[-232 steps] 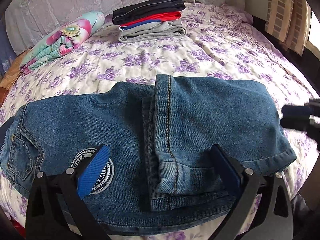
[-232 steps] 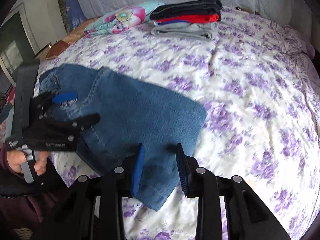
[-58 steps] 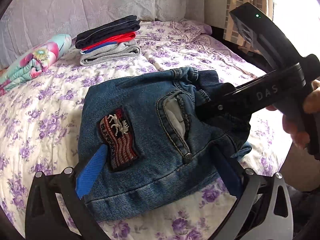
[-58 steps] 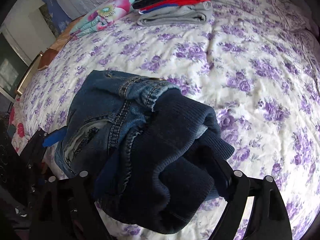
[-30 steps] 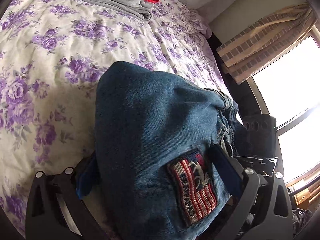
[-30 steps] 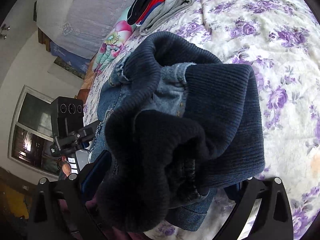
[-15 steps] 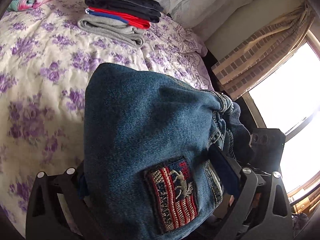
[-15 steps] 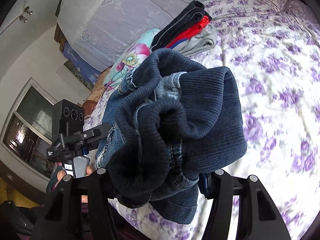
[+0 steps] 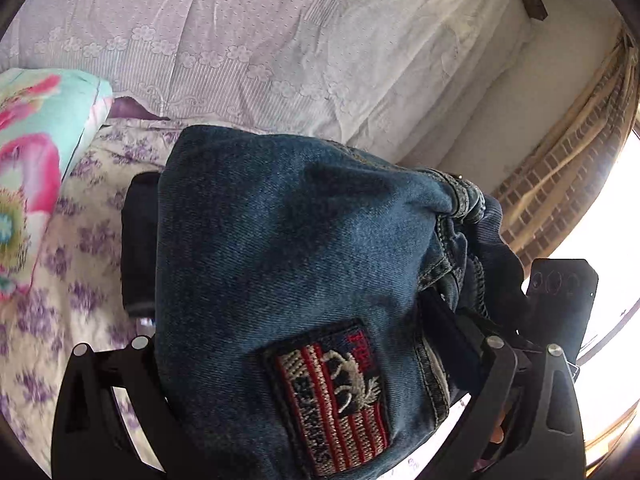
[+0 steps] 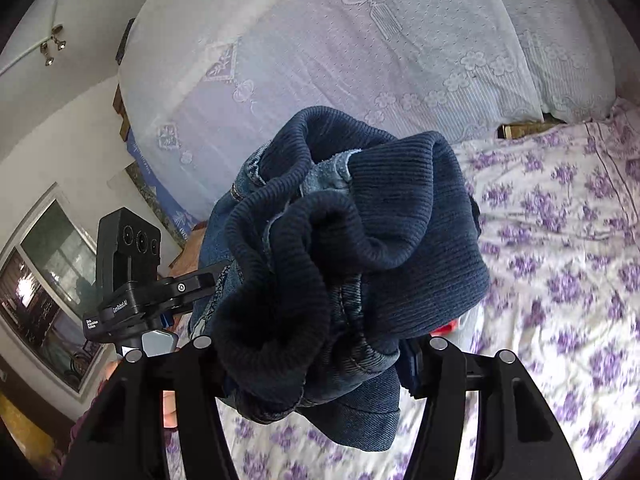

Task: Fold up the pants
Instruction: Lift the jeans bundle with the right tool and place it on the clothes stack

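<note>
The folded blue jeans (image 9: 288, 264), with a flag patch (image 9: 332, 400), are held up in the air above the bed between both grippers. My left gripper (image 9: 296, 376) is shut on the jeans bundle from one side. My right gripper (image 10: 312, 364) is shut on the other end, where the dark ribbed waistband (image 10: 360, 232) bunches up. The right gripper's body (image 9: 560, 304) shows in the left wrist view, the left gripper's body (image 10: 132, 280) in the right wrist view. The fingertips are hidden by denim.
The bed has a purple-flowered cover (image 10: 560, 264) and pale lace pillows (image 9: 280, 40) at the head. A floral rolled quilt (image 9: 36, 160) lies at left. A dark folded garment (image 9: 138, 240) shows behind the jeans. A window with a curtain (image 9: 560, 160) is at right.
Both grippers have lifted the folded jeans higher and carried them toward the head of the bed; the pillows now fill the background and the clothes stack is mostly hidden.
</note>
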